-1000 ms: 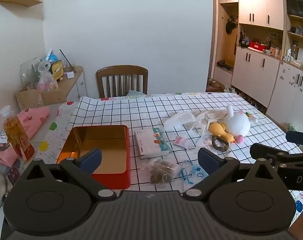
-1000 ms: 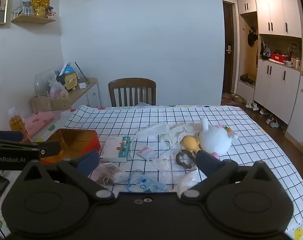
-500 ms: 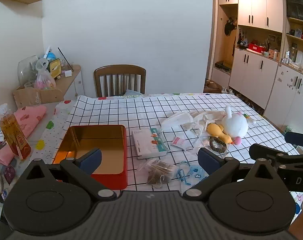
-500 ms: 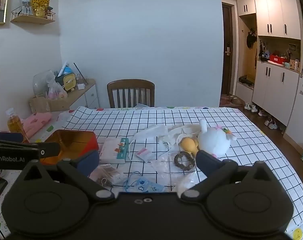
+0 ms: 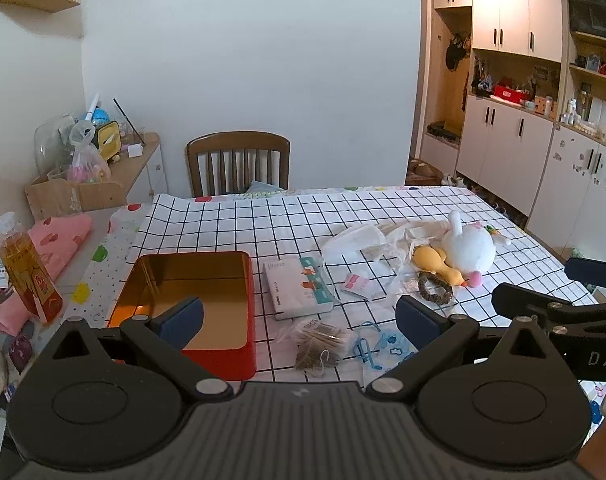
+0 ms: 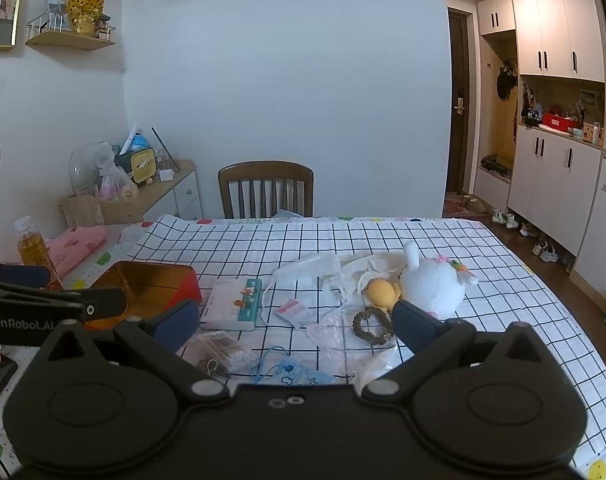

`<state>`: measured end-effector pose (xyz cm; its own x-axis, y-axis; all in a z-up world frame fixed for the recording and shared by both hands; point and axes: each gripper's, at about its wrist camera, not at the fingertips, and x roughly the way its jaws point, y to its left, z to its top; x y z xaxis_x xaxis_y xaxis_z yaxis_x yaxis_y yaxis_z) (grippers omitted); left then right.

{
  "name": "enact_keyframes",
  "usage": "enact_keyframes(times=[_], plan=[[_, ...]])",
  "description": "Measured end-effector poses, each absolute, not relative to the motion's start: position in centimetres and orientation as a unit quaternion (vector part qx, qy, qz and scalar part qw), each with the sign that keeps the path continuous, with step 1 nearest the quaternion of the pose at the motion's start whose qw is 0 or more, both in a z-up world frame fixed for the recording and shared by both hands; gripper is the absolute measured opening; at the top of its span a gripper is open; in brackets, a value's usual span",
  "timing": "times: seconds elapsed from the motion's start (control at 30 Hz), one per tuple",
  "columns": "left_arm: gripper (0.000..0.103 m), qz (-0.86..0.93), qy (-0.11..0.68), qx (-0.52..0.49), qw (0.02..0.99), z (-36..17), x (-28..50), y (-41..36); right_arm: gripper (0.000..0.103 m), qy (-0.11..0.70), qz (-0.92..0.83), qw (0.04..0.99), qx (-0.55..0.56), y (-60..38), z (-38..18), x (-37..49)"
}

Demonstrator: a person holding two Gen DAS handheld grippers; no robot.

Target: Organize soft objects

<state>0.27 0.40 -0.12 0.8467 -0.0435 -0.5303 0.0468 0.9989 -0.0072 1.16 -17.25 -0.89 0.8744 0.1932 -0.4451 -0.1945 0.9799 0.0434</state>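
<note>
Right wrist view, right claw (image 6: 293,316) spread wide, empty, white plush bunny (image 6: 433,286) just beyond right fingertip.

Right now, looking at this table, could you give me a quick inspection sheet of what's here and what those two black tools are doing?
Surface: table under a checked tablecloth.
Job's things: white plush toy, yellow soft toy touching it, blue face mask near the front edge; open red tin, nothing seen inside.
Clutter: tissue pack, bag of cotton swabs, brown ring, clear plastic bags, small pink sachet.
Grippers: left tool and right tool both open, holding nothing, above the near edge.
Cables: nothing seen.
Surroundings: wooden chair, orange bottle, pink cloth, white cabinets.
</note>
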Motion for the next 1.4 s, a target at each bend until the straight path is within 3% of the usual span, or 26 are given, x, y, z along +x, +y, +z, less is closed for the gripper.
enact_keyframes(times=[1.4], plan=[[0.103, -0.032, 0.274, -0.006, 0.961, -0.16, -0.02, 0.6, 0.103, 0.226, 0.1, 0.969, -0.015, -17.15, -0.7, 0.83]])
